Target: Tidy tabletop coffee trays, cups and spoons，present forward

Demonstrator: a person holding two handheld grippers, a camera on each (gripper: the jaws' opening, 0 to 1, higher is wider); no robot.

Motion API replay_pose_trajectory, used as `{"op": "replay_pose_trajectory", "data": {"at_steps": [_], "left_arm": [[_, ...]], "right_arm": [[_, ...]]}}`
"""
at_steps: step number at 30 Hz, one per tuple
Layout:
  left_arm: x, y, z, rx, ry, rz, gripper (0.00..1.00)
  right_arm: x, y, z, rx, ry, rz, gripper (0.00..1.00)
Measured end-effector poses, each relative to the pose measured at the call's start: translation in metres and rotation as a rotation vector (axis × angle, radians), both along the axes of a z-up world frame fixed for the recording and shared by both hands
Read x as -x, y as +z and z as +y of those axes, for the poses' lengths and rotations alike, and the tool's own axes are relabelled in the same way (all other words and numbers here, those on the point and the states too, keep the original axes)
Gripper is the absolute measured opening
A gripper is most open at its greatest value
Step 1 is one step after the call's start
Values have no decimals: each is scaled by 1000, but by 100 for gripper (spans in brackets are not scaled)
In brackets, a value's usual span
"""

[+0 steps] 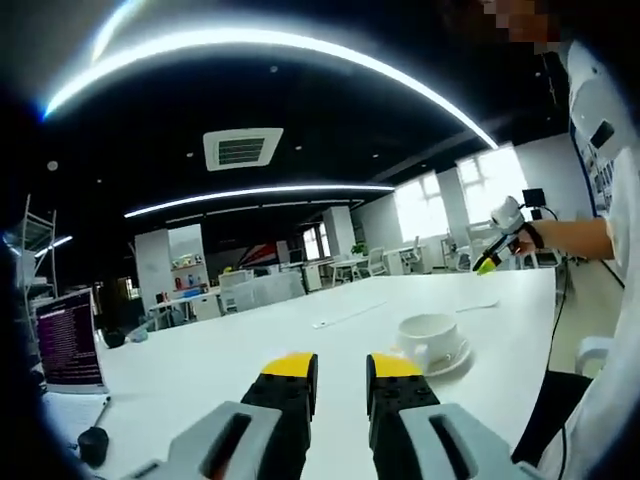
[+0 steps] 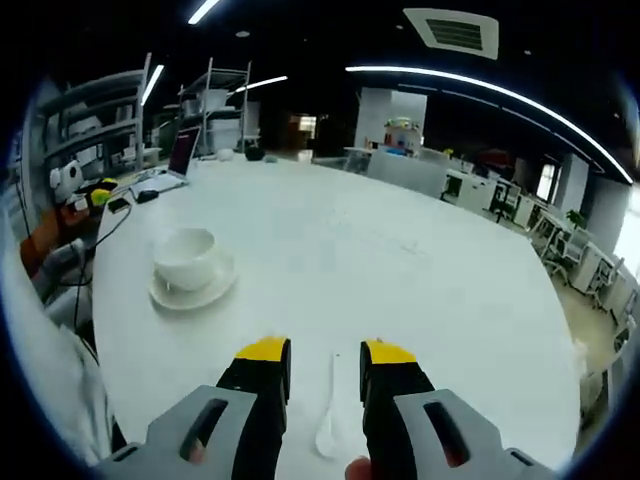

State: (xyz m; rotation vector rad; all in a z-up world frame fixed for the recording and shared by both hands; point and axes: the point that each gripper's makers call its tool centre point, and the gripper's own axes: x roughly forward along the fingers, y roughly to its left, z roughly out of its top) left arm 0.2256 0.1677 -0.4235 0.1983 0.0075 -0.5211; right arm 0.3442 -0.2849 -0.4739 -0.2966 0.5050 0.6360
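Note:
A white cup (image 1: 428,328) stands on its white saucer (image 1: 446,362) on the white table, just ahead and to the right of my left gripper (image 1: 341,372), which is open with nothing between its jaws. The cup (image 2: 185,256) and saucer (image 2: 191,291) also lie to the front left of my right gripper (image 2: 325,362). That gripper is open, and a white spoon (image 2: 326,420) lies flat on the table under the gap between its jaws. In the left gripper view the right gripper (image 1: 489,261) hovers over the far table edge, held by a person's arm.
An open laptop (image 1: 68,340) and a small black object (image 1: 92,442) sit at the table's left end. The laptop (image 2: 181,152) and cables (image 2: 105,235) show there too, with shelves (image 2: 95,130) behind. A thin white strip (image 1: 345,316) lies mid-table. Desks and chairs stand beyond.

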Motion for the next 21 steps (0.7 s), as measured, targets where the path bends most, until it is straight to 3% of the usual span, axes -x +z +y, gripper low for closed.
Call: {"op": "replay_pose_trajectory", "data": {"at_steps": [6, 9, 21], "left_arm": [[3, -2, -5, -3, -25, 17, 22], [3, -3, -6, -8, -30, 19, 22], [3, -2, -6, 1, -23, 13, 22]], "right_arm": [[-8, -31, 3, 3, 6, 114, 27], [-13, -48, -3, 56, -12, 147, 27], [-13, -70, -2, 77, -26, 213, 24]]}}
